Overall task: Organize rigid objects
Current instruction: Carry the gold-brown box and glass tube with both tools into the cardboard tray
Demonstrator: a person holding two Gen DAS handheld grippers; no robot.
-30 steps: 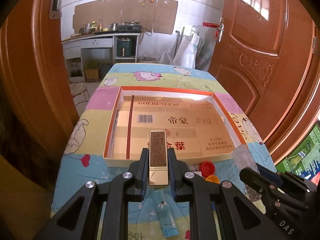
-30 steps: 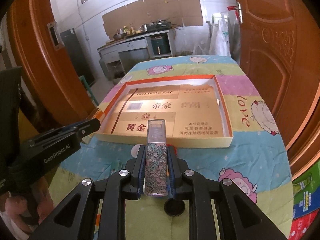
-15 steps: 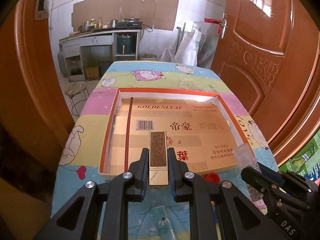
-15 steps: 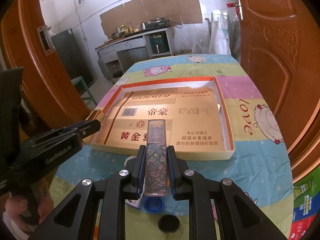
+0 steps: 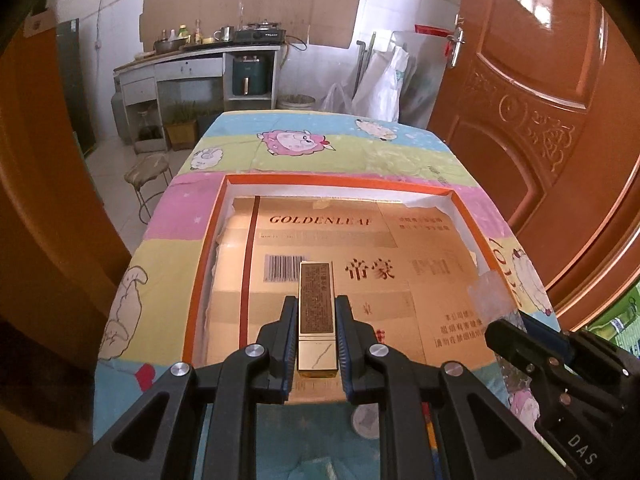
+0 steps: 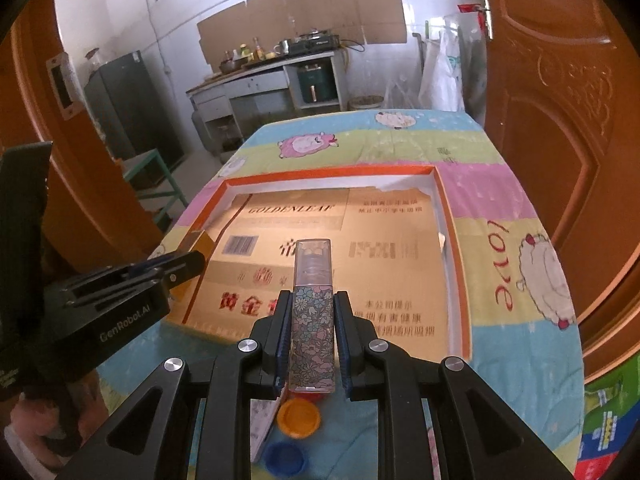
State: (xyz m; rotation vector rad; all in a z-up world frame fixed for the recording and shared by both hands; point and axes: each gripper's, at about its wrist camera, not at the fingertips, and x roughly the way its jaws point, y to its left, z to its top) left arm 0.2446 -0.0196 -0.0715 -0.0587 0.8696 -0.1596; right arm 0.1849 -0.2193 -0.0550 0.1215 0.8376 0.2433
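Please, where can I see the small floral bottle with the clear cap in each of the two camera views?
Left wrist view: the floral bottle shows only as a clear cap at the right edge, above the right gripper.
Right wrist view: it stands at the centre, clamped between the jaws of the right gripper, its cap toward the tray.
Shared landmark: the orange-rimmed tray lined with GOLDENLEAF cardboard.

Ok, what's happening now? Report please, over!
Left gripper shut on gold box. Right gripper shut on flowery bottle. Both over orange tray. Nothing blocking.
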